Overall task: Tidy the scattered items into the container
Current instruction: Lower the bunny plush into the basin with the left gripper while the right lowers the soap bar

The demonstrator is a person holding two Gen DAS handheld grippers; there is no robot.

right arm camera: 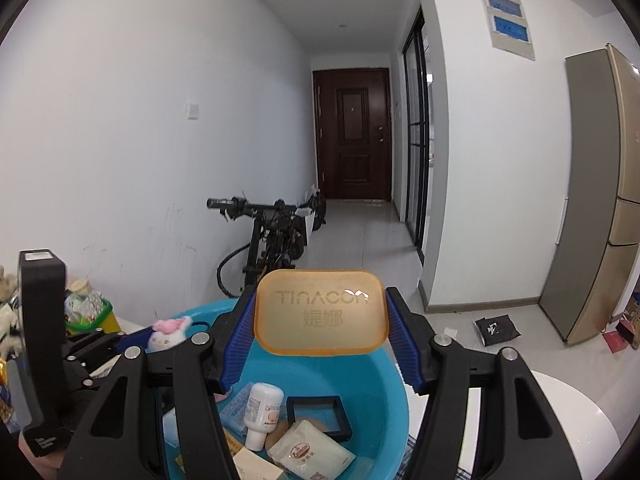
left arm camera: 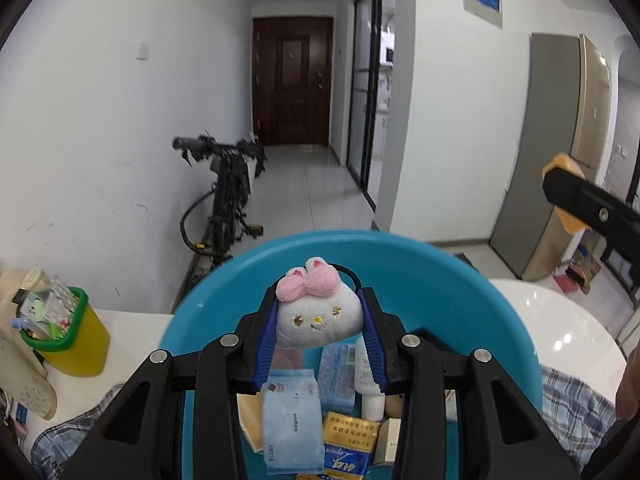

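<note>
A blue plastic basin (left arm camera: 440, 280) (right arm camera: 376, 384) sits on the white table and holds several items: packets, a small white bottle (right arm camera: 262, 408), a black square frame (right arm camera: 320, 416). My left gripper (left arm camera: 320, 328) is shut on a white plush bunny with a pink bow (left arm camera: 316, 312) and holds it above the basin. My right gripper (right arm camera: 320, 320) is shut on an orange translucent soap bar (right arm camera: 322, 312) above the basin's near side. The soap and right gripper also show in the left wrist view (left arm camera: 568, 184). The bunny also shows in the right wrist view (right arm camera: 168, 334).
A yellow-green pot (left arm camera: 72, 344) full of small things stands on the table left of the basin. A checked cloth (left arm camera: 572, 404) lies under the basin. A bicycle (left arm camera: 228, 200) leans on the wall beyond the table. A fridge (right arm camera: 592, 200) stands at the right.
</note>
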